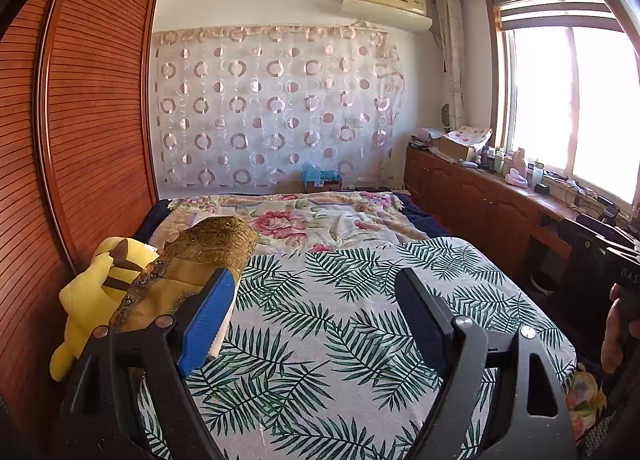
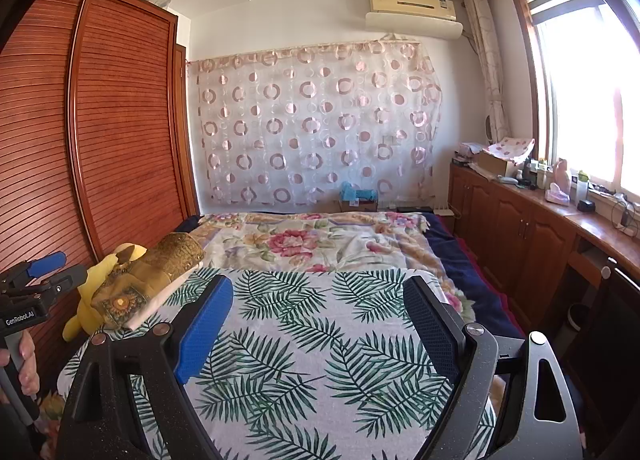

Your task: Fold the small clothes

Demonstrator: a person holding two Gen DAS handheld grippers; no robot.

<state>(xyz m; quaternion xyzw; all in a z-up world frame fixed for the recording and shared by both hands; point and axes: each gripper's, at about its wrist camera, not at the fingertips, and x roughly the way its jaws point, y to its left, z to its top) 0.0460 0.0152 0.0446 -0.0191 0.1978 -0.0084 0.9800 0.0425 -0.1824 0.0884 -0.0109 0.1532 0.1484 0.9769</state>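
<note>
A white cloth with green palm leaves point(image 1: 352, 324) lies spread flat on the bed, and it also shows in the right wrist view point(image 2: 320, 340). My left gripper point(image 1: 316, 292) is open and empty, held above this cloth. My right gripper point(image 2: 318, 296) is open and empty, also above it. The left gripper shows at the left edge of the right wrist view point(image 2: 44, 272), held in a hand. No small garment shows between either pair of fingers.
A gold patterned bolster point(image 1: 208, 248) and a yellow plush toy point(image 1: 92, 292) lie at the bed's left edge by the wooden wardrobe point(image 1: 80, 120). A floral sheet point(image 1: 304, 220) covers the far bed. A cluttered wooden cabinet point(image 2: 540, 228) runs along the right under the window.
</note>
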